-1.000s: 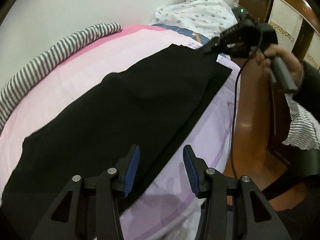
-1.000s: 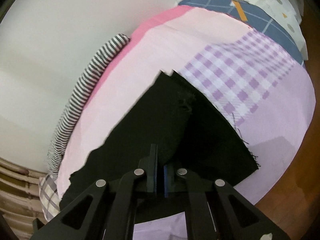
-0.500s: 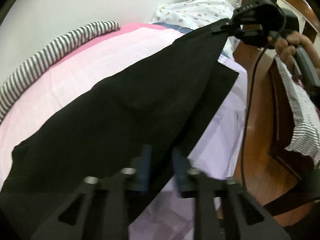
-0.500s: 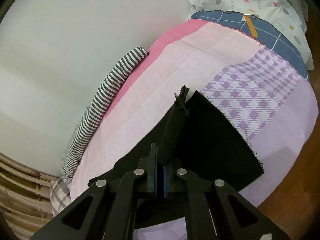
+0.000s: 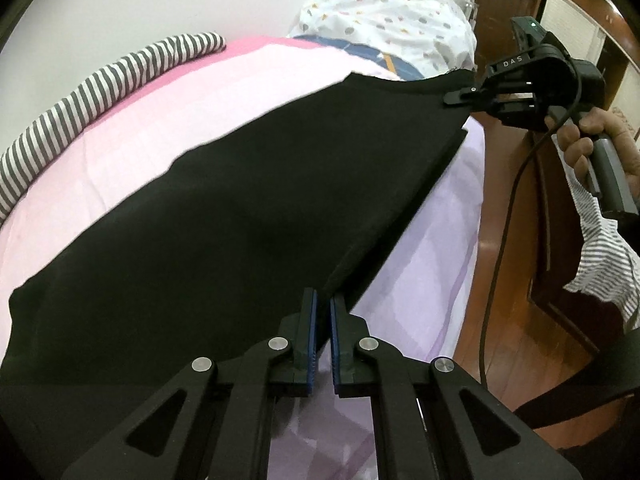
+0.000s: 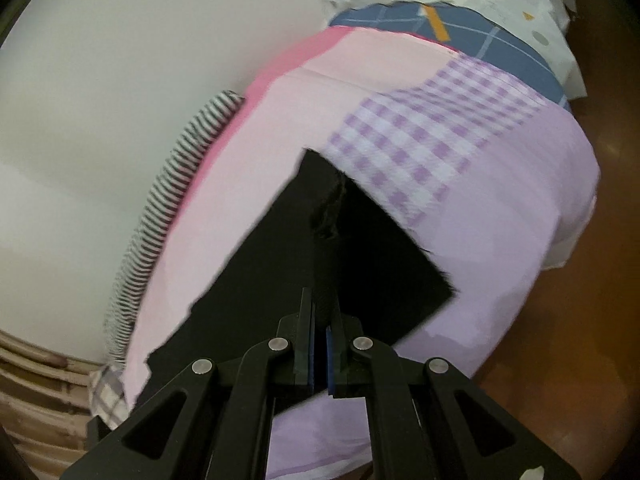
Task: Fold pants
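A: Start nearest the bed's edge. What is the left gripper (image 5: 323, 316) doing?

B: Its blue-padded jaws are pinched together on the near edge of the black pants (image 5: 224, 216), where the cloth hangs just over the bed's side.

A: And the right gripper (image 6: 322, 320)?

B: In its own camera the jaws are clamped on a bunched fold of the same pants (image 6: 280, 264). From the left wrist view that gripper (image 5: 460, 98) sits at the pants' far corner, lifting the edge off the bed, with a hand (image 5: 592, 140) on its grey handle and a black cable hanging down.

A: Any writing?

B: White letters "DAS" on the right gripper's body. Nothing else is readable.

A: Where do the pants lie?

B: Spread along the bed, on the pink sheet (image 5: 168, 120), with the lilac part of the sheet (image 5: 432, 240) beside them towards the bed's edge. The right wrist view shows a lilac checked patch (image 6: 420, 136) just beyond the pants' end.

A: Farther back?

B: A grey-and-white striped roll (image 5: 100, 80) runs along the bed's wall side, touching a plain white wall (image 5: 160, 0). Beyond the pants is a blue checked cloth (image 6: 460, 32), then a white spotted bedding heap (image 5: 392, 20). Beside the bed, brown wooden floor (image 5: 504, 320) and dark wood doors (image 5: 508, 4).
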Demonstrator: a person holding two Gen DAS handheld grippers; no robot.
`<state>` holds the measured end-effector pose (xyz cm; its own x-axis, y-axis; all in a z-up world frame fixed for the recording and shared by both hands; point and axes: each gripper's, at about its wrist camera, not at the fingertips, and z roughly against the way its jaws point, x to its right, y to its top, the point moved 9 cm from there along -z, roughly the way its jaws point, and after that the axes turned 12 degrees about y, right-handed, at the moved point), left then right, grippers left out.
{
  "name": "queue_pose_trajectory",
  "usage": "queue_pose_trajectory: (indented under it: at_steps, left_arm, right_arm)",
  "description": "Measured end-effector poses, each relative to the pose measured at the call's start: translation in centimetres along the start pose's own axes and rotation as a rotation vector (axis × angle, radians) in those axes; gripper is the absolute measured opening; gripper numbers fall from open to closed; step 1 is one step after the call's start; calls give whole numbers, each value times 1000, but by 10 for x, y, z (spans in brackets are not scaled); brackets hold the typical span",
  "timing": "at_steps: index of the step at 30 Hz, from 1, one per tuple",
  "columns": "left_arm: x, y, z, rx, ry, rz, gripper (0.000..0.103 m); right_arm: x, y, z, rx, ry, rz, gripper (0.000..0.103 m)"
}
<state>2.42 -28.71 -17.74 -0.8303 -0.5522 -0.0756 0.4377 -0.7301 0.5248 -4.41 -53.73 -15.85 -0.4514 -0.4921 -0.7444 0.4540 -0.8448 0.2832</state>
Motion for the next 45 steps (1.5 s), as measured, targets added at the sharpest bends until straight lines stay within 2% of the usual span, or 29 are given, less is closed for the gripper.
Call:
queue_pose_trajectory:
  at_steps: [6, 9, 13, 18, 24, 26, 27, 28, 32, 34, 38, 42, 45]
  left_arm:
    - [2, -4, -4, -8, 3, -6, 6]
    - [2, -5, -6, -10, 3, 0, 6]
    - [2, -6, -7, -10, 4, 2, 6]
    - [1, -7, -10, -18, 4, 9, 7]
    - [-3, -5, -11, -53, -46, 96, 22]
    - [-4, -5, -9, -50, -41, 104, 28]
    - [-5, -5, -8, -47, -33, 107, 36]
    - [-7, -4, -5, -38, -31, 112, 40]
    - [-18, 5, 17, 49, -40, 156, 46]
    - [-32, 10, 29, 97, -20, 193, 54]
    - [-78, 10, 46, 156, 57, 316, 55]
    - [-140, -5, 56, 175, 165, 456, 55]
    - [-188, -26, 63, 166, 288, 514, 55]
  right_arm:
    - [22, 7, 11, 35, -28, -29, 8]
    - [27, 9, 14, 39, -26, -27, 6]
    - [32, 5, 14, 45, -73, -6, 4]
    - [48, -2, 5, 32, -93, -57, 5]
    - [48, -2, 10, 39, -111, -65, 14]
    - [48, -2, 14, 48, -117, -71, 20]
    - [50, -3, 18, 57, -139, -75, 31]
    - [49, -4, 22, 66, -149, -70, 36]
    - [38, -5, 36, 91, -186, -15, 36]
    - [25, -2, 41, 106, -199, 31, 36]
    - [-22, 0, 32, 85, -179, 171, 36]
    - [-80, -15, -11, -15, -100, 292, 36]
    - [-121, -34, -50, -104, -51, 378, 36]
